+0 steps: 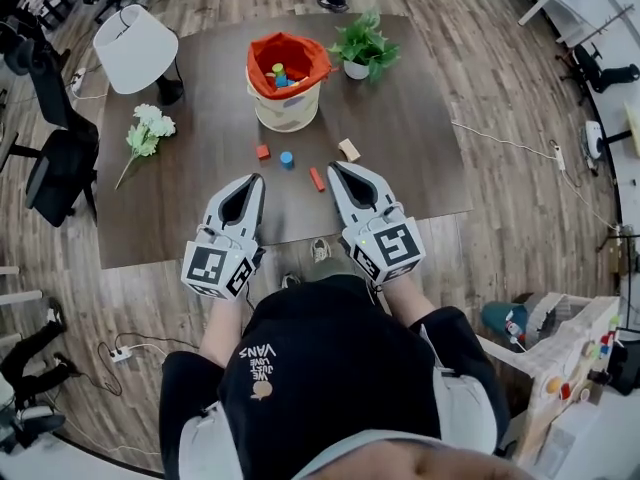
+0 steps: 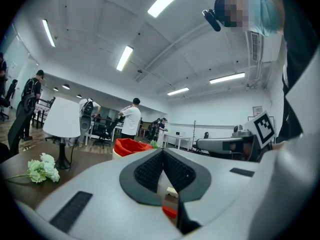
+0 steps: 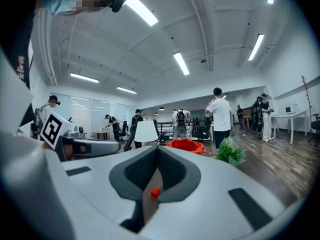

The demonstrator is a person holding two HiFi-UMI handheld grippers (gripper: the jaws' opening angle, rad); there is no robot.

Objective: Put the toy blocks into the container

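Lamp with a white shade (image 1: 135, 48) stands at the far left corner of the dark brown wooden surface (image 1: 420, 158), and a bunch of white flowers (image 1: 148, 131) lies by the left edge. The left hand-held gripper (image 1: 257, 179) reaches over the near edge, its jaws clenched together on nothing. Mid-surface sit a small red cube block (image 1: 263, 152), a blue cylinder block (image 1: 287, 158), a red oblong block (image 1: 317, 179) and a tan wooden block (image 1: 348, 149), all apart. Beyond them, toward the far edge, stands the cream container with a red liner (image 1: 285, 108), with coloured blocks (image 1: 279, 74) inside. A green potted plant (image 1: 362, 48) stands just right of it. The right hand-held gripper (image 1: 333, 166), also clenched and empty, reaches over the near edge, its tips just beside the red oblong block.
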